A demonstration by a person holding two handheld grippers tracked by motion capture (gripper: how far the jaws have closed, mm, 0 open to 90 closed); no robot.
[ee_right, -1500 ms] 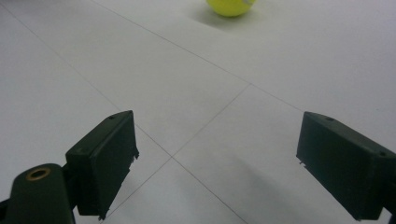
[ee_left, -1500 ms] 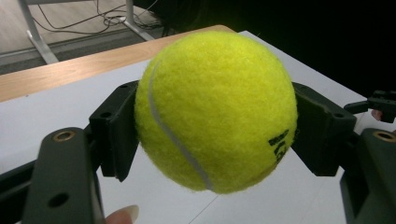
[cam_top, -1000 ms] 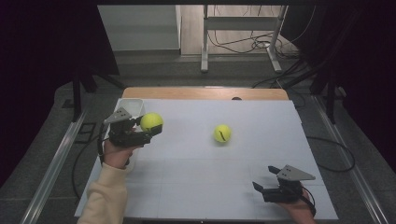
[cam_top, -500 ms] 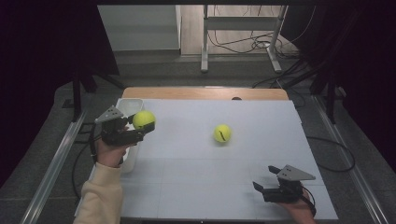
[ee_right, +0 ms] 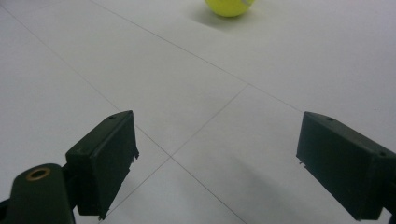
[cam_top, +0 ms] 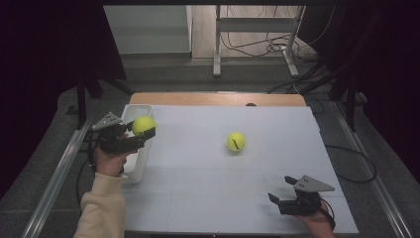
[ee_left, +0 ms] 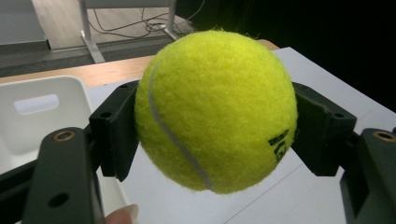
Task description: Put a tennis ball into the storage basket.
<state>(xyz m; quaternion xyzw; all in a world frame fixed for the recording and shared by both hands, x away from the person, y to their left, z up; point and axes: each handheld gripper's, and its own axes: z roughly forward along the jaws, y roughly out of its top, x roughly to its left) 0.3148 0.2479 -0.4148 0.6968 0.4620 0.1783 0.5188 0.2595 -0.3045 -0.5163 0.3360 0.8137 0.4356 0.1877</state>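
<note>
Left gripper [cam_top: 130,139]: jaws pinching a tennis ball [ee_left: 215,110], one pad on each side, ball clear of the table. Since a second ago the hand has carried it leftward, off the white table sheet [cam_top: 208,198] and toward the white bin [cam_top: 132,168] at the table's left edge; the ball now hangs over the bin's near rim. Judgement: transport nearly done, release into the bin comes next. Right gripper [ee_right: 215,163]: jaws spread wide, nothing between them, low over the sheet at the near right, unmoved. Second tennis ball [cam_top: 236,142] lies mid-table, untouched and well apart from both grippers.
</note>
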